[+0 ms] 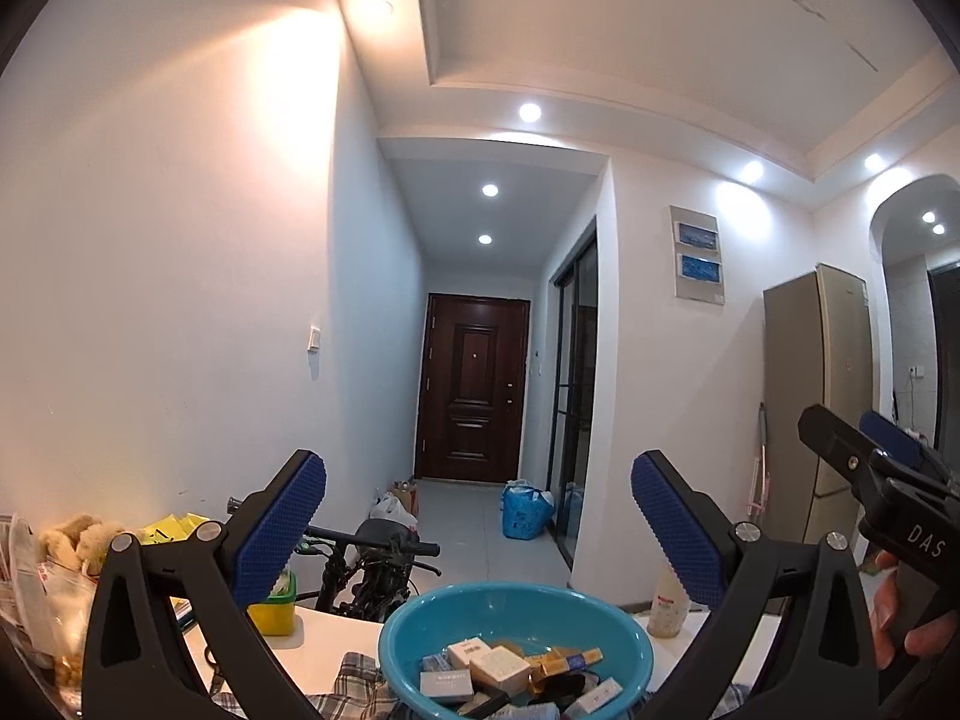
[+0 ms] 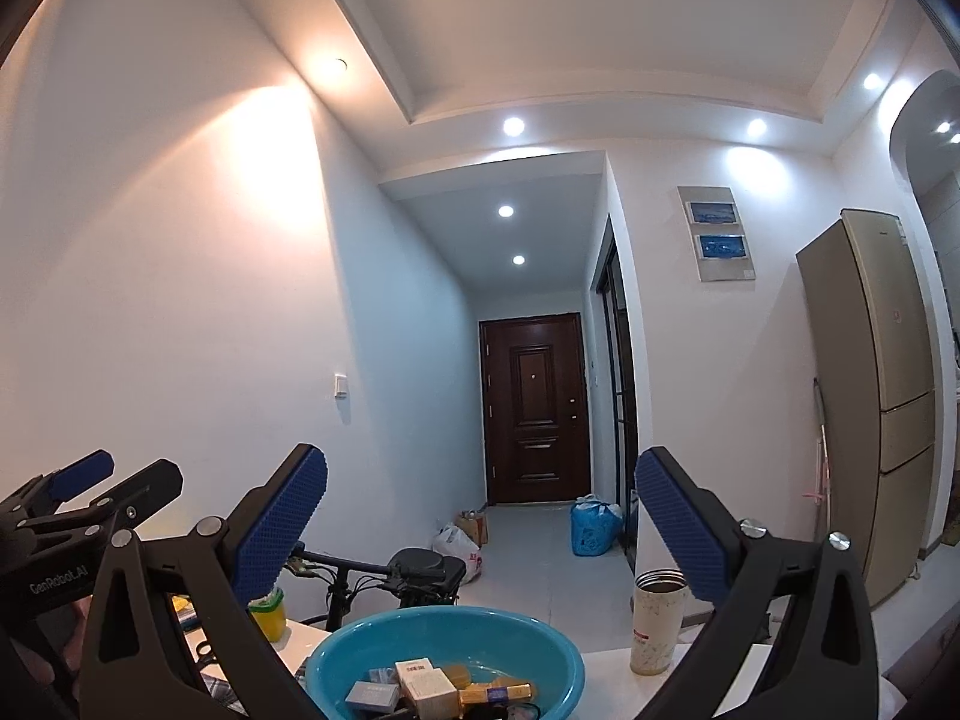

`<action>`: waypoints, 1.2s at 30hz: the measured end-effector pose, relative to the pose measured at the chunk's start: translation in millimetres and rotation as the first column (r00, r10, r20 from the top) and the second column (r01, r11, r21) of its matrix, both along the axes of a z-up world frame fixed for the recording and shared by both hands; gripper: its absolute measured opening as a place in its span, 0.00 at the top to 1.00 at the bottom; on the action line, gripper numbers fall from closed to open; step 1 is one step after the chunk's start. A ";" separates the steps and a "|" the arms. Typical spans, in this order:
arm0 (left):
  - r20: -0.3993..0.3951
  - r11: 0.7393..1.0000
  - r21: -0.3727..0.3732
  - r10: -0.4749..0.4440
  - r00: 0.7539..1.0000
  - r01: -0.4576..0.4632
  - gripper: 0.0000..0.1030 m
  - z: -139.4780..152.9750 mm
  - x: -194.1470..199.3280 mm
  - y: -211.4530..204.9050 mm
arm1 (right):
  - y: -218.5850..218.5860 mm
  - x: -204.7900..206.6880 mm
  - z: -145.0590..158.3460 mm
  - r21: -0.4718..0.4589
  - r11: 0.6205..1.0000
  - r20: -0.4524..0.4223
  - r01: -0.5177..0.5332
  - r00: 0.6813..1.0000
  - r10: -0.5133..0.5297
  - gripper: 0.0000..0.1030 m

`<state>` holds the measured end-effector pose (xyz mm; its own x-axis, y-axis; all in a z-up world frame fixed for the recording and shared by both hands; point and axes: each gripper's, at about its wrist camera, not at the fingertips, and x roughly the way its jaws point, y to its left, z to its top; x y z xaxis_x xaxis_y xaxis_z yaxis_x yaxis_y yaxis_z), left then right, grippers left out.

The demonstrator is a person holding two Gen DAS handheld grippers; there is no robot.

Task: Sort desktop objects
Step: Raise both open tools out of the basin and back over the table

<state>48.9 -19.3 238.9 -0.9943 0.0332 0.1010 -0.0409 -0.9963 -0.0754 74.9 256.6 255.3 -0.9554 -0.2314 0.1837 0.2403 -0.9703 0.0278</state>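
On the far left of your table sits a clutter of bags [image 1: 42, 588] with a plush toy [image 1: 78, 534] behind them; leave that pile alone for now. Just right of it, a yellow tub [image 1: 273, 609] with a green lid stands behind the left finger of your left gripper [image 1: 477, 516]. That gripper is spread wide and carries nothing, held high and pointing down the hallway rather than at the table.

In the middle, near you, is the blue basin [image 1: 420, 618], resting partly on a checked cloth [image 1: 354, 672]. The things to sort lie in it: small boxes [image 1: 498, 669], white, grey and gold, heaped loosely and overlapping. Further right, a cup [image 2: 657, 624] stands on the white table [image 2: 606, 672], beside the basin but not touching it. Your right gripper [image 2: 480, 519] is also fully parted and empty, level with the left one.

You look to be at the start of a pick, so tip one gripper down until the basin fills its view. Take a box from the top of the heap, ideally a white one lying clear of its neighbours, and close across its narrow sides so the pads meet flat faces. The gold ones look glossy and may slip. Come in from above, since the basin wall slopes and could catch a finger. Keep the other gripper wide of the cup, which would likely tip if nudged.
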 end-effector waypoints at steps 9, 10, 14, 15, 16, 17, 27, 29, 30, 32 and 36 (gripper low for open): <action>0.135 0.997 -0.020 -0.069 0.988 0.072 0.00 -31.3 19.6 10.5 | -4.7 18.9 -28.4 0.103 0.994 0.094 -0.031 0.995 0.021 0.00; 0.147 0.997 -0.017 -0.070 0.987 0.073 0.00 -35.2 20.2 11.0 | -5.3 20.4 -33.0 0.114 0.993 0.103 -0.029 0.995 0.017 0.00; 0.214 0.997 -0.018 -0.067 0.975 0.072 0.00 -53.5 16.4 13.5 | -6.2 21.7 -50.3 0.153 0.987 0.168 -0.048 0.986 0.022 0.00; 0.240 0.997 -0.017 -0.066 0.969 0.072 0.00 -59.2 14.0 13.5 | -5.0 20.3 -54.2 0.155 0.986 0.191 -0.055 0.981 0.025 0.00; 0.273 0.997 -0.016 -0.069 0.960 0.076 0.00 -65.1 10.9 13.7 | -4.2 19.1 -58.4 0.157 0.986 0.214 -0.063 0.976 0.028 0.00; 0.297 0.997 -0.015 -0.073 0.952 0.081 0.00 -70.6 8.6 13.4 | -3.1 16.4 -63.3 0.157 0.985 0.242 -0.072 0.970 0.032 0.00; 0.475 0.995 0.027 -0.095 0.875 0.093 0.00 -130.2 4.3 10.2 | 8.2 15.7 -132.0 0.152 0.980 0.514 -0.125 0.858 0.030 0.00; 0.507 0.993 0.064 -0.118 0.854 0.099 0.00 -140.5 5.2 8.4 | 12.6 17.9 -145.7 0.159 0.981 0.540 -0.111 0.842 0.007 0.00; 0.518 0.991 0.084 -0.130 0.845 0.101 0.00 -145.4 6.6 7.7 | 13.8 18.3 -152.0 0.157 0.981 0.558 -0.113 0.830 0.006 0.00; 0.540 0.990 0.106 -0.139 0.830 0.097 0.00 -156.6 9.2 7.7 | 15.8 19.8 -164.1 0.154 0.979 0.601 -0.135 0.799 0.016 0.00; 0.597 0.990 0.105 -0.134 0.791 0.088 0.00 -179.7 9.7 11.5 | 19.0 28.6 -185.9 0.153 0.980 0.634 -0.126 0.773 0.000 0.00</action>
